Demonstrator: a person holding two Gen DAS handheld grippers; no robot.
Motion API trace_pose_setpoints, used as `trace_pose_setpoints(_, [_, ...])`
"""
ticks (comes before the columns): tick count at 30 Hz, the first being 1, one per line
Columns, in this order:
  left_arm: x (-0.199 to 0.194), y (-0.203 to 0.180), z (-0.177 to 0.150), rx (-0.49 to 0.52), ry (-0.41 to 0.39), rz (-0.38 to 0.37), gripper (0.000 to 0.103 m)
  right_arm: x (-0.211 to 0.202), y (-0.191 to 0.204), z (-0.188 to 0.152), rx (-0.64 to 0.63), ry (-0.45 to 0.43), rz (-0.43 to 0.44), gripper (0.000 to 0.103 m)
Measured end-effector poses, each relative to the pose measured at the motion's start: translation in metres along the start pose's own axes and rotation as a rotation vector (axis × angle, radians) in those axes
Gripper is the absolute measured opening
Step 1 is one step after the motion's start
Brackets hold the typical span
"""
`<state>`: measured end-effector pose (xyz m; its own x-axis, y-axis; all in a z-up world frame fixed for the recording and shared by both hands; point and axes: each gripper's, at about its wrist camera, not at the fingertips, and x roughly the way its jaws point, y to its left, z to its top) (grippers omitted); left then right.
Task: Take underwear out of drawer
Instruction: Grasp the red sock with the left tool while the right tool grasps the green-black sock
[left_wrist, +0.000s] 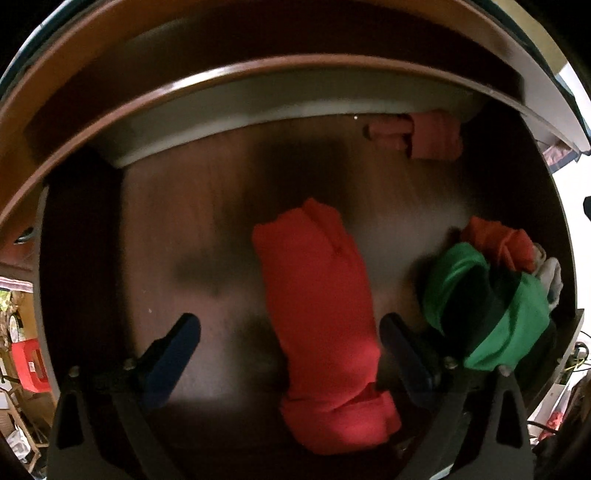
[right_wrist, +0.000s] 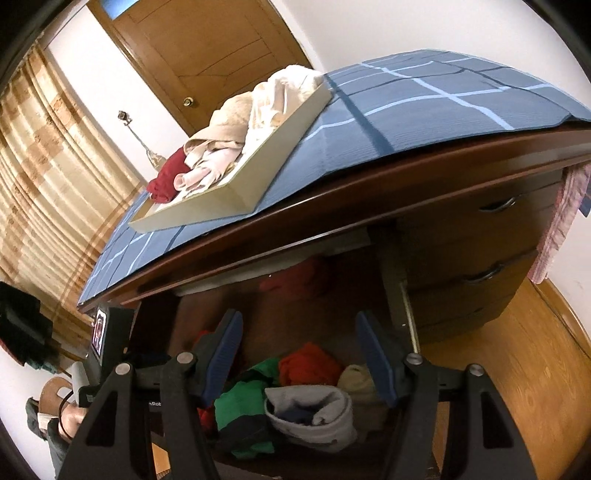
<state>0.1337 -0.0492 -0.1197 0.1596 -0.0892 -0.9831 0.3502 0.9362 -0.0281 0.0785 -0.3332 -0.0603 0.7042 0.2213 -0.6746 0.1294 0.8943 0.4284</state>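
The drawer (left_wrist: 207, 206) is open, and I look down into it in the left wrist view. A folded red garment (left_wrist: 321, 295) lies on its wooden bottom, between the fingers of my open left gripper (left_wrist: 291, 332), which hovers just above it. A green garment with a dark band (left_wrist: 491, 306) and an orange-red one (left_wrist: 498, 240) lie at the right. A pink piece (left_wrist: 432, 134) sits at the back. My right gripper (right_wrist: 299, 350) is open and empty above the drawer's pile: green (right_wrist: 240, 402), orange (right_wrist: 308, 363) and grey (right_wrist: 314, 410) garments.
The dresser top carries a blue checked cloth (right_wrist: 424, 107) and a cream tray (right_wrist: 236, 192) piled with folded clothes. Closed drawers with metal handles (right_wrist: 487, 275) are at the right. A pink cloth (right_wrist: 557, 229) hangs off the corner. Wooden floor (right_wrist: 517, 362) lies to the right.
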Motion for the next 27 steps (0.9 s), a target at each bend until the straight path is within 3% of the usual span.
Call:
trace_pose_setpoints(6, [0.013,0.006,0.005,-0.071,0.033,-0.077,0.080,-0.004,0.000,0.003,-0.001,-0.010,0.002,0.066])
trace_pose_setpoints(9, [0.018,0.008,0.007,-0.103,0.051,-0.131,0.066,-0.002,0.001,0.003,-0.003,-0.006,0.005,0.066])
trace_pose_setpoints(11, [0.019,0.004,0.006,-0.097,0.048,-0.164,0.050,-0.001,0.002,0.003,-0.006,-0.003,0.007,0.066])
trace_pose_setpoints(16, [0.016,-0.004,0.007,-0.060,0.015,-0.149,0.046,-0.002,0.004,0.004,-0.006,-0.004,0.007,0.066])
trace_pose_setpoints(21, [-0.001,0.001,0.005,-0.079,-0.102,-0.265,0.043,0.000,0.009,0.003,-0.017,0.006,0.016,0.066])
trace_pose_setpoints(24, [-0.015,0.002,0.001,-0.058,-0.160,-0.217,0.043,0.003,0.009,0.002,-0.021,0.022,0.018,0.066])
trace_pose_setpoints(27, [-0.028,0.009,-0.009,-0.062,-0.201,-0.226,0.043,0.006,0.009,0.001,-0.022,0.056,0.034,0.066])
